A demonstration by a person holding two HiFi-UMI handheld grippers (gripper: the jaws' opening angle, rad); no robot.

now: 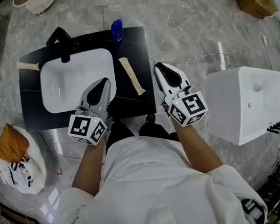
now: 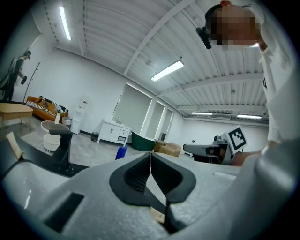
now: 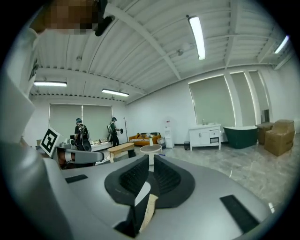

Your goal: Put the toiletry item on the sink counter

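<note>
Forearms [image 1: 88, 168] stretched forward at centre frame: left claw [image 1: 106, 82] hung over sink [image 1: 59, 86] corner, right claw [image 1: 158, 67] beside right edge of desk [image 1: 136, 45]; both pinched closed, holding nothing.

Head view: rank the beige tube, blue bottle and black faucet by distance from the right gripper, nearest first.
1. beige tube: lying on the counter, just left of the right gripper.
2. blue bottle: at the counter's far edge.
3. black faucet: far-left corner.
</note>
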